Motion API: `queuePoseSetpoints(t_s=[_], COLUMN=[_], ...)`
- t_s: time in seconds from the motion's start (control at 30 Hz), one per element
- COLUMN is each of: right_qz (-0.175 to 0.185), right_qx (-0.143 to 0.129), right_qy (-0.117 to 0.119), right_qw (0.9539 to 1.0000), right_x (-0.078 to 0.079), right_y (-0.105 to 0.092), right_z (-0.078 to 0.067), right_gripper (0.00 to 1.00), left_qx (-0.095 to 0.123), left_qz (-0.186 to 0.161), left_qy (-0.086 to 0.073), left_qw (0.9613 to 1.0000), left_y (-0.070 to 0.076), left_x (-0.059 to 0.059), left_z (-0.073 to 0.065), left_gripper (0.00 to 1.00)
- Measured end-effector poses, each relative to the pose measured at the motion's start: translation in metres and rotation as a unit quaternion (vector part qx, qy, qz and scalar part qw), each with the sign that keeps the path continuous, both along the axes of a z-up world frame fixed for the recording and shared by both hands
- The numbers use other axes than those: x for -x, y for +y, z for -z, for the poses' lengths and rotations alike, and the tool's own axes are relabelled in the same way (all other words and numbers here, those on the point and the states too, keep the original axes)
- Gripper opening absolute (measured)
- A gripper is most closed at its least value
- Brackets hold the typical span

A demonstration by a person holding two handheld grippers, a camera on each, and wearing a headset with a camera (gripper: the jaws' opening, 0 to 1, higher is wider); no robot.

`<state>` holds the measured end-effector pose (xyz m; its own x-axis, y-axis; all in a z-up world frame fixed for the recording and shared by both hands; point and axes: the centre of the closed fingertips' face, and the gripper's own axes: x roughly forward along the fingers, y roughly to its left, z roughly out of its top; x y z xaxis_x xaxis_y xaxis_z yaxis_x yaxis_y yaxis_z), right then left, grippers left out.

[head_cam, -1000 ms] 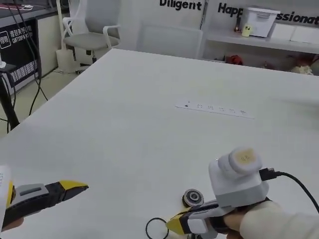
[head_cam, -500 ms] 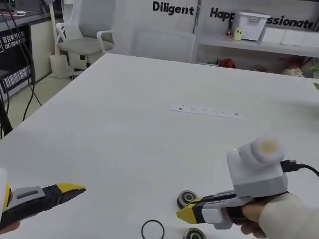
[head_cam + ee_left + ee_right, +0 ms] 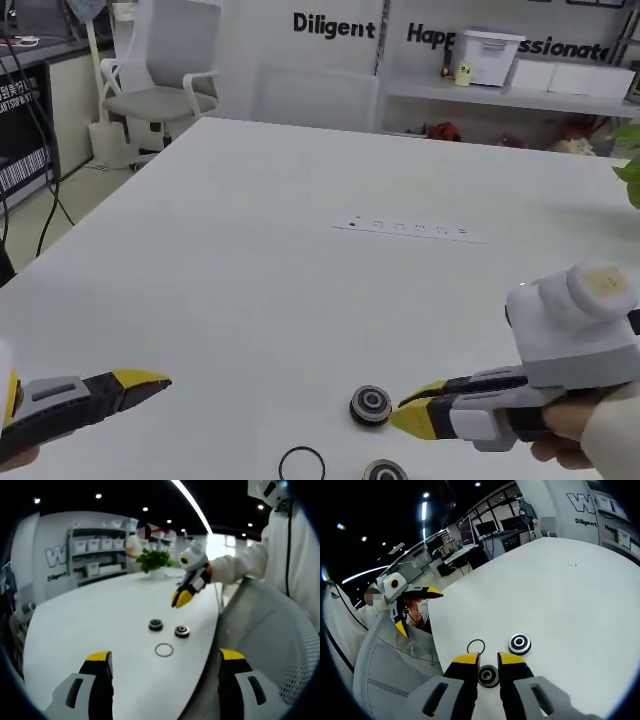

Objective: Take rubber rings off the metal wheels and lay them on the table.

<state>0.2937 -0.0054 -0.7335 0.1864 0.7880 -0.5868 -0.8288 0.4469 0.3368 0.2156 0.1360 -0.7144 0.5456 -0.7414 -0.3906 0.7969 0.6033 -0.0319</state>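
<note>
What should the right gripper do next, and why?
Probably lower the right gripper onto the wheel framed between its slightly parted jaws. It hovers above the table, one ring already lies loose nearby, and the left gripper is open, well off to the side.

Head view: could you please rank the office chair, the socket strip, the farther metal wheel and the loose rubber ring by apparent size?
1. office chair, largest although it is farthest from the camera
2. socket strip
3. metal wheel and rubber ring: about alike, so not ranked

Office-lab: swivel chair (image 3: 160, 95), storage shelves (image 3: 500, 97) (wall slogans (image 3: 334, 25)).
</note>
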Motion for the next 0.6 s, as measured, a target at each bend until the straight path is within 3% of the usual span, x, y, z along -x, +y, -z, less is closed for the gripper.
queuePoseSetpoints(t_s=[0.23, 0.6], right_qz=[-0.005, -0.002], right_qx=[0.005, 0.018], right_qy=[-0.015, -0.016], right_qw=[0.9999, 0.9997], right_x=[0.006, 0.015], right_y=[-0.013, -0.031], right_z=[-0.002, 0.012], right_gripper=[0.14, 0.16], left_qx=[0.013, 0.026], left_qz=[0.008, 0.044], left_qy=[-0.007, -0.026], left_qw=[0.9999, 0.9984], left_y=[-0.008, -0.031], left_x=[-0.001, -0.001], left_z=[-0.018, -0.049], left_gripper=[0.90, 0.92])
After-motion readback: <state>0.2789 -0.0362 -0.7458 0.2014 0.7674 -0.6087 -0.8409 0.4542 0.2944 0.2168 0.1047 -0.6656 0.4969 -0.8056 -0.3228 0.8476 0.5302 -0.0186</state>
